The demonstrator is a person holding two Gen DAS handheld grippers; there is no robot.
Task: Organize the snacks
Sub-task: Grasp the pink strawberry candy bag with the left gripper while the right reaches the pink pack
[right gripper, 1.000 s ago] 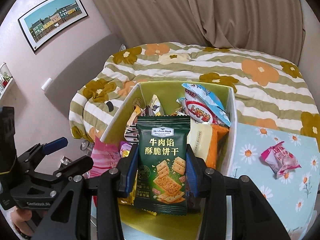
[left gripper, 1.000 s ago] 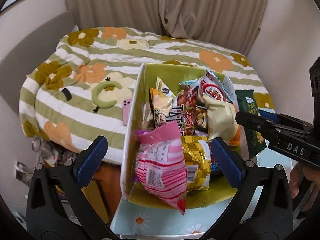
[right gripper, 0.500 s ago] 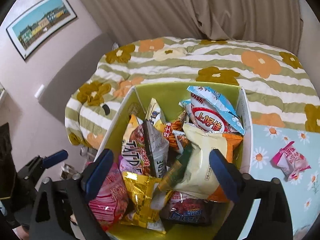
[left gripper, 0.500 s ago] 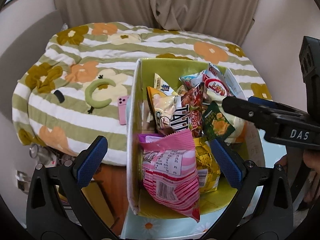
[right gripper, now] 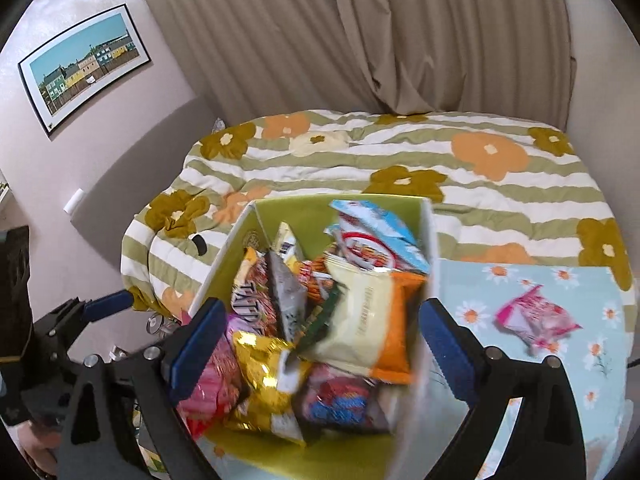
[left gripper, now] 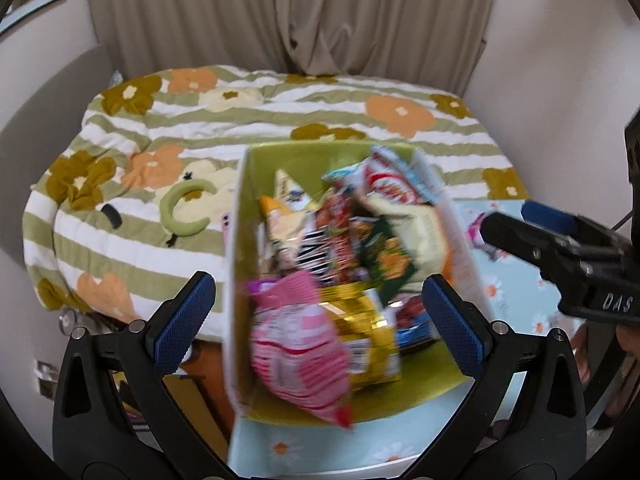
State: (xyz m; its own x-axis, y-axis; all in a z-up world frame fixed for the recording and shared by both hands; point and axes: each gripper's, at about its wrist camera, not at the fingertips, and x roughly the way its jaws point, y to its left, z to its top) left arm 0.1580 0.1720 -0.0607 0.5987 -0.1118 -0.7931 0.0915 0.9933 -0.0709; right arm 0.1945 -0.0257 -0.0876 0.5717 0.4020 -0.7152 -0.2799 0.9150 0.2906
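A green-lined box (left gripper: 280, 160) (right gripper: 296, 210) holds several snack bags. The dark green cracker packet (left gripper: 386, 254) (right gripper: 320, 326) lies among them, next to a cream and orange bag (right gripper: 372, 320). A pink bag (left gripper: 298, 348) leans at the box's near left. My left gripper (left gripper: 320, 320) is open and empty, above the box's near end. My right gripper (right gripper: 320, 348) is open and empty over the box; it also shows in the left wrist view (left gripper: 560, 248). A small pink snack packet (right gripper: 536, 320) lies on the daisy-print tablecloth (right gripper: 500, 292) to the right of the box.
A bed with a green-striped flower quilt (left gripper: 200, 120) (right gripper: 440, 168) lies behind the table. A green curved cushion (left gripper: 180, 216) and a pink phone (left gripper: 226, 224) rest on it. Curtains (right gripper: 360, 40) hang behind. A framed picture (right gripper: 80, 64) hangs on the left wall.
My right gripper opened and let the dark green cracker packet drop into the box, then drew back. My left gripper stayed open and shifted slightly.
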